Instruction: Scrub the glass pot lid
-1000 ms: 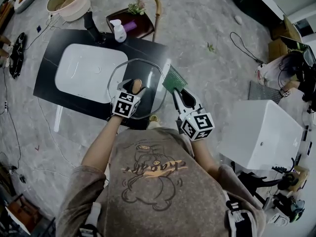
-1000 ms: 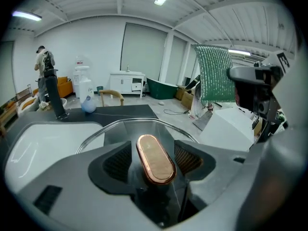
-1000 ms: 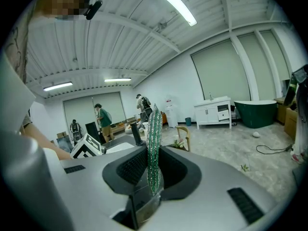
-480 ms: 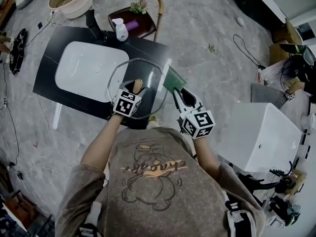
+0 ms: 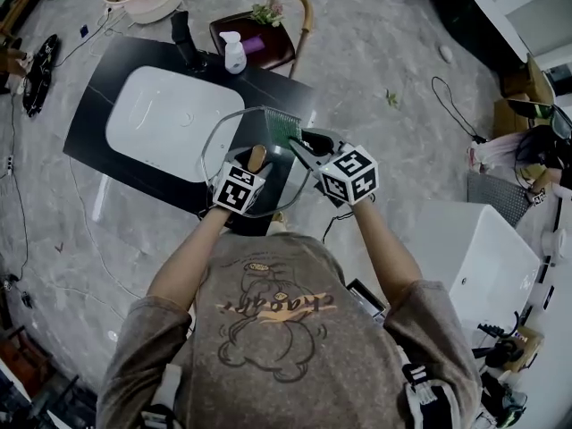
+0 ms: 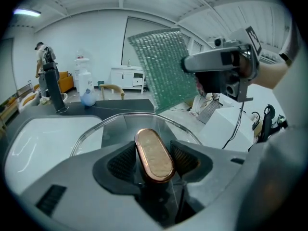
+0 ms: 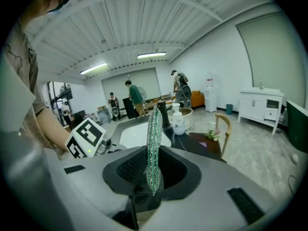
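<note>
Right gripper [image 5: 301, 139] has swung its pinched green mesh scourer [image 5: 282, 125] over the clear glass pot lid [image 5: 223, 143]; left gripper [image 5: 251, 162], clamping the oval copper knob [image 6: 153, 153], risks slipping under scrubbing.

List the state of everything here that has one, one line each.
glass pot lid: in the air, held by its knob
left tongs: shut on the knob
green scrub pad: clamped upright at the lid's far rim, contact unclear
right tongs: shut on the pad
faucet: no water running
pump bottle: upright
</note>
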The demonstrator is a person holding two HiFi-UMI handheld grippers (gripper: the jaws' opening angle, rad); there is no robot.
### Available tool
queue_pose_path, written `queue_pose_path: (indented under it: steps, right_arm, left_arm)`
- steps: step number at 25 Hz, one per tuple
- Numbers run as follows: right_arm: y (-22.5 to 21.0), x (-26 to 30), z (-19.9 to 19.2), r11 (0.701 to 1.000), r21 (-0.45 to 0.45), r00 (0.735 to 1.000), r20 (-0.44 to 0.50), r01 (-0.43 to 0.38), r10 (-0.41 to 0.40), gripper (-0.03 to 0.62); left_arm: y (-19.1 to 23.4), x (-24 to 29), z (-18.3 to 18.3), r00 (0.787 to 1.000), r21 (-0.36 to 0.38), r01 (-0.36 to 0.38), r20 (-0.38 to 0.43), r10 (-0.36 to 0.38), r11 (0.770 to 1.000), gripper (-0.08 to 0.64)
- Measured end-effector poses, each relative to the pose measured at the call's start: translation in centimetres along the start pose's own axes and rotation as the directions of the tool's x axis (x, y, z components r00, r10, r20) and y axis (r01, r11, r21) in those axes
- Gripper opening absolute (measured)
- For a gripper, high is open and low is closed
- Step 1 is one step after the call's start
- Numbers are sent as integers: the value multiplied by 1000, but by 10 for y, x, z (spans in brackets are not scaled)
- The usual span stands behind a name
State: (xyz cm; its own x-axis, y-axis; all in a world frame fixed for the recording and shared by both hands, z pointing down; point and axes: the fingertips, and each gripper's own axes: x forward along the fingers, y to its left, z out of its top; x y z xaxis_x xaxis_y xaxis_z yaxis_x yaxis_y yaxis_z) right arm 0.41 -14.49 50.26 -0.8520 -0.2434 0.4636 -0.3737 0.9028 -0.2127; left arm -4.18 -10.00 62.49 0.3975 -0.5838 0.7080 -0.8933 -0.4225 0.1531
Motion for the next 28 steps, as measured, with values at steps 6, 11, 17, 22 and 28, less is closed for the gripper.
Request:
queue_pose_path:
  steps: [6, 11, 17, 22, 28]
  right_arm:
    - [20, 73, 15, 974, -52, 964, -166, -221, 209, 90]
    - [50, 120, 7, 910, -27, 852, -363, -414, 377, 91]
    - [74, 159, -6, 825, 6, 689, -548, -565, 475, 89]
    - [100, 177, -18, 755, 21, 561, -655, -656, 506, 89]
    - [118, 196, -42, 715, -62, 515, -738, -696, 437, 89]
  left_arm:
    - [2, -1, -5, 1000, -22, -11, -19, 10, 1000, 225]
    - [2, -1, -4, 1000, -36, -18, -14, 17, 999, 223]
    - [4, 1, -3, 1000, -63, -16, -6, 16, 998, 218]
    - [5, 1, -5, 1000, -79, -15, -3, 15, 997, 216]
    - [5, 1, -5, 1000, -90, -19, -5, 19, 996, 216]
